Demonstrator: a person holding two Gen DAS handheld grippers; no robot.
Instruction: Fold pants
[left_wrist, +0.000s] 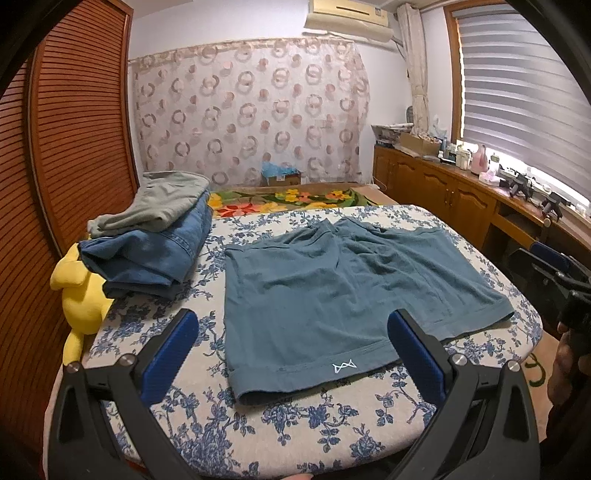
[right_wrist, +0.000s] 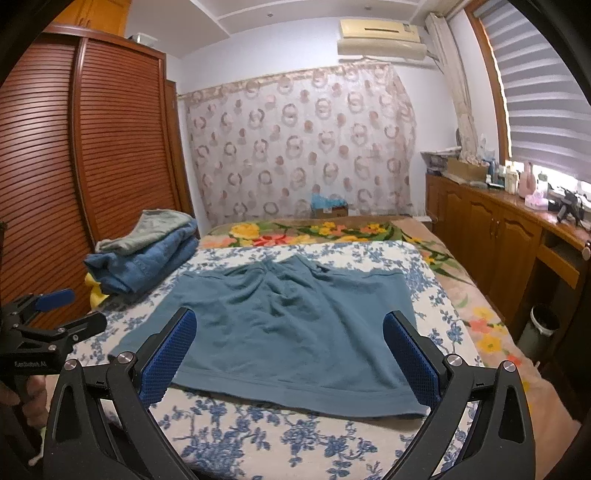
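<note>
Shorts (left_wrist: 354, 291) lie flat on floral bedcover (left_wrist: 295, 417).

Home bedroom: bed (right_wrist: 436, 258), louvred wardrobe (right_wrist: 122, 147), wall air conditioner (right_wrist: 384, 37).

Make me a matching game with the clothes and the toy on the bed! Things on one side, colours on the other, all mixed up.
Things:
1. shorts spread flat in the middle of the bed
2. plush toy at the bed's edge
3. top garment of the folded pile
4. jeans under it

Colours:
A. yellow
B. denim blue
C. teal
D. grey-green

Pairs: 1-C, 2-A, 3-D, 4-B
</note>
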